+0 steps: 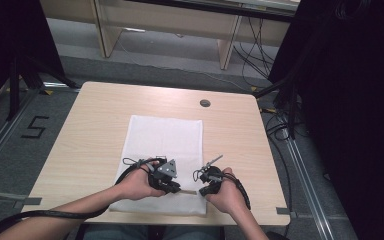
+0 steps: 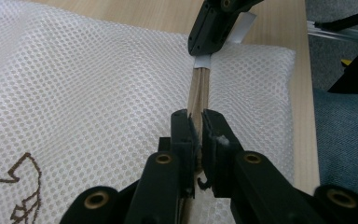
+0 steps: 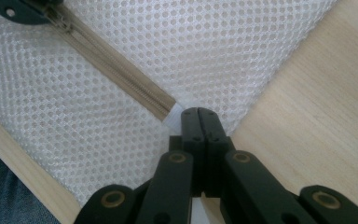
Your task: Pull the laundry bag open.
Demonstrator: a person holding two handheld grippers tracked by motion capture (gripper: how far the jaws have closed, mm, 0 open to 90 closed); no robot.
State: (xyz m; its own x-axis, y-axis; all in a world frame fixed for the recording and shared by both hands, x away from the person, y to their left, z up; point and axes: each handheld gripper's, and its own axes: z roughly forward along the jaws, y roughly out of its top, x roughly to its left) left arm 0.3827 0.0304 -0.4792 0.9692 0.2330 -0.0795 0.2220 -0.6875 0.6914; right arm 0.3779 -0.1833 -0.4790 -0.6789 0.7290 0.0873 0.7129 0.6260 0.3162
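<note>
At the table's [image 1: 80, 130] near edge lies a white mesh bag [image 1: 165, 140]. The left gripper [image 2: 195, 122] pinches its tan zipper [image 2: 198, 91] — the right gripper [image 3: 199, 114], jaws pressed together, clamps the bag's white end tab [image 3: 173, 115] just beyond.

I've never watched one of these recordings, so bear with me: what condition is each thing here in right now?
Mesh laundry bag: lying flat on the table, zipper edge nearest the person.
Zipper: tan, teeth meshed along the visible stretch.
Left gripper: shut on the zipper.
Right gripper: shut, jaws together at the white tab at the zipper's end.
Table: light wood, bearing the bag.
</note>
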